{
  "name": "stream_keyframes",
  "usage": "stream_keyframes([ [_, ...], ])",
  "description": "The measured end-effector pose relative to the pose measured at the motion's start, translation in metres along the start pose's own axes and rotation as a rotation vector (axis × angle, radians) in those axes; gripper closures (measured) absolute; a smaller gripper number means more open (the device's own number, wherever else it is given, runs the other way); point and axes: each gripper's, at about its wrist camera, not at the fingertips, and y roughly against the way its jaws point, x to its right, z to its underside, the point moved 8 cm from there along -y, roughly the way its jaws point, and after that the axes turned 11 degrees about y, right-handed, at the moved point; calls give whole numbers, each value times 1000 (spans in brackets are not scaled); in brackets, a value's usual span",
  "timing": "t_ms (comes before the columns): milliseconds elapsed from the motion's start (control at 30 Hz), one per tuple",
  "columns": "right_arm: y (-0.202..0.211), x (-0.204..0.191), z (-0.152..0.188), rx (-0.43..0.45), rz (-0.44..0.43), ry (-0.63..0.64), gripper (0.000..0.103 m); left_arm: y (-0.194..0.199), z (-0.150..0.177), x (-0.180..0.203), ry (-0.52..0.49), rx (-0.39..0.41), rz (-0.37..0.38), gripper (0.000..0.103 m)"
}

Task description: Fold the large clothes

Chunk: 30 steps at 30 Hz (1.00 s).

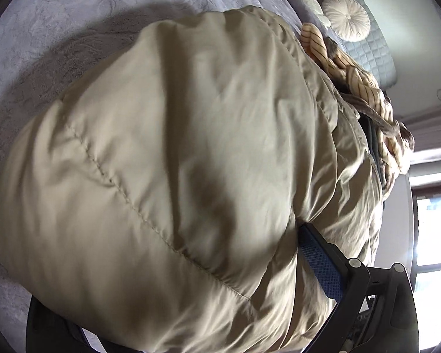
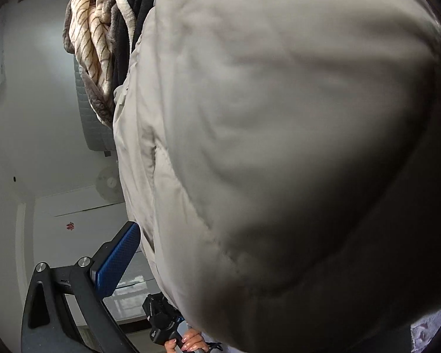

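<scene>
- I'm working over a bed with a pale lilac embossed bedspread point(image 1: 73, 29); a quilted headboard point(image 1: 370, 41) with a round cream cushion point(image 1: 346, 17) stands at the far end, and bright windows lie off to one side.
- The beige padded jacket point(image 1: 161, 161) fills both wrist views. It is bulky, with stitched quilting lines, and is bunched up close to the lenses above the bedspread.
- Beyond it a striped cream blanket point(image 1: 364, 88) is heaped with some dark fabric point(image 2: 123, 29); I read these as waiting items, not part of this fold.
- On my left gripper point(image 1: 191, 309) only one blue-padded finger point(image 1: 320, 264) shows, pressed against the jacket's edge. The other finger is buried under cloth, so I take it to be clamped on the jacket.
- On my right gripper point(image 2: 220, 264) one blue pad point(image 2: 117, 259) stands clear beside the jacket. The other side is hidden, so I cannot tell whether the jaws are closed on the cloth.
- In the right view a hand point(image 2: 188, 341) holds the handle of the other tool low in the picture.
- My judgement: a fold is in progress, with the jacket lifted between both tools.
- Next I would carry the held edge across and lay it flat, keeping both sides level so the slippery padding does not slump.
</scene>
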Motion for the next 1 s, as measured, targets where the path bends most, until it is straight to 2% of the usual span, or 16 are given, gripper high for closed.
stream_keyframes([
  [67,1,1,0,5,-6,-20,0,2,-1,3,9,21,2,11],
  [133,3,0,2,-4,-8,-43,3,6,0,8,7,23,26,46],
  [167,4,1,3,-12,-1,-54,16,10,0,10,5,22,46,55],
  [200,5,4,4,-21,10,-67,42,14,1,14,1,16,74,72],
  [233,6,5,5,-31,3,-87,48,18,2,19,-6,13,97,78],
  [300,9,2,6,-32,-38,-107,65,26,3,26,-39,32,97,82],
  [467,21,-13,12,-56,-108,-70,77,49,10,43,-77,63,145,86],
  [633,37,-24,25,-68,-135,-36,78,76,16,60,-144,56,192,87],
  [733,50,-27,42,-70,-138,-12,78,90,24,54,-184,25,194,87],
  [1000,94,-9,105,-103,-81,-25,78,136,78,-14,-217,-114,125,87],
])
